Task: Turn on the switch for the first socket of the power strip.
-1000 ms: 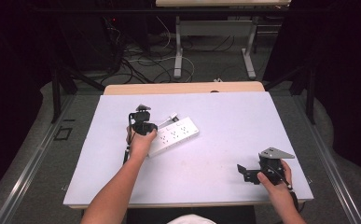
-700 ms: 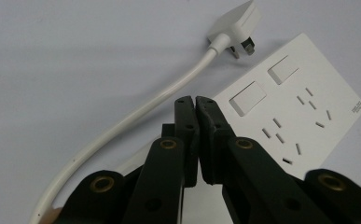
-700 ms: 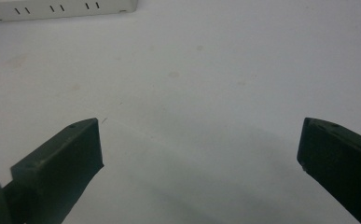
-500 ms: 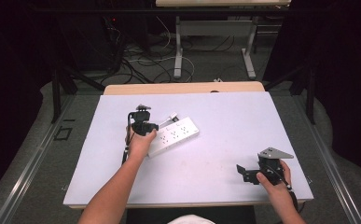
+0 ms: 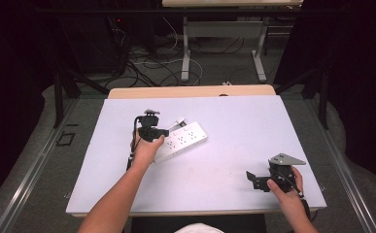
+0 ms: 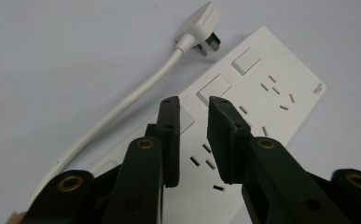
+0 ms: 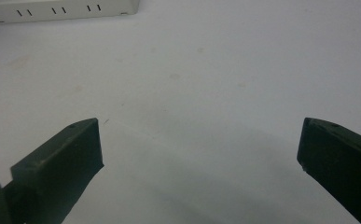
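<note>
The left gripper's fingers stand nearly closed, a narrow gap between them and nothing held, poised just above the strip; in the left gripper view they point along the strip's face, over its sockets and just short of a row of switches. The right gripper's fingers are spread wide and empty, low over bare desk near its front right corner.

The strip lies on the desk left of centre, flat, face up, its long axis slanting from near-left to far-right. The left gripper sits at its near-left end; the right is well apart from it, so the left hand is plainly the nearer.

The cord leaves the strip's near end and runs alongside it to the plug, which lies unplugged beside the strip's far long edge.

I judge any coming move to be the left gripper's: forward along the strip, or sideways to the plug.
</note>
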{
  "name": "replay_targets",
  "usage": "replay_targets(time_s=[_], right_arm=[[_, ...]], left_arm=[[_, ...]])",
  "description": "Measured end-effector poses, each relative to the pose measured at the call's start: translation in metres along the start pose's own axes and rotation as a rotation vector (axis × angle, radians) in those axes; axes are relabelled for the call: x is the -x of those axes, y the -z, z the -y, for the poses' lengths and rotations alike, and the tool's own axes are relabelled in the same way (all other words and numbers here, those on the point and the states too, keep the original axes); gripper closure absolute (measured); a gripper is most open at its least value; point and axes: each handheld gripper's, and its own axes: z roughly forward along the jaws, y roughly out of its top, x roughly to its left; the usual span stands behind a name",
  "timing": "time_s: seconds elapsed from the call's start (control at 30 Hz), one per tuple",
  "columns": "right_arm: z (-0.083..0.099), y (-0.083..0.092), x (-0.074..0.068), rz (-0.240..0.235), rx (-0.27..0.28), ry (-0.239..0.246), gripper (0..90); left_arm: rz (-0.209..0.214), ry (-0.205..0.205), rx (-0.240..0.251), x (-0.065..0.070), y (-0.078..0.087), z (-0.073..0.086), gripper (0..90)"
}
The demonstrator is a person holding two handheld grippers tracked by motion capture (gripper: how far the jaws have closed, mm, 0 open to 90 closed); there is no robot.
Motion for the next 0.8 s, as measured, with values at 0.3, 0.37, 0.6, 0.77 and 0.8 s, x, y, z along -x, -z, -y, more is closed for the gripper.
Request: replay_targets(time_s=[0.3, 0.37, 0.6, 0.77, 0.8], right_arm=[[0.0, 0.002, 0.0, 0.002, -0.003, -0.003, 0.0], [0.0, 0.002, 0.001, 0.002, -0.003, -0.002, 0.0], [0.0, 0.003, 0.001, 0.001, 0.0, -0.004, 0.0], [0.0, 0.003, 0.001, 0.005, 0.002, -0.001, 0.0], [0.0, 0.003, 0.001, 0.008, 0.006, -0.001, 0.0]], left_arm=[[0.007, -0.038, -0.001, 0.002, 0.01, -0.001, 62.7], [0.008, -0.042, 0.001, 0.003, 0.012, -0.001, 61.3], [0.018, -0.07, 0.017, 0.006, 0.02, 0.0, 54.6], [0.026, -0.093, 0.025, 0.008, 0.025, 0.001, 48.7], [0.028, -0.101, 0.026, 0.009, 0.026, 0.001, 46.5]])
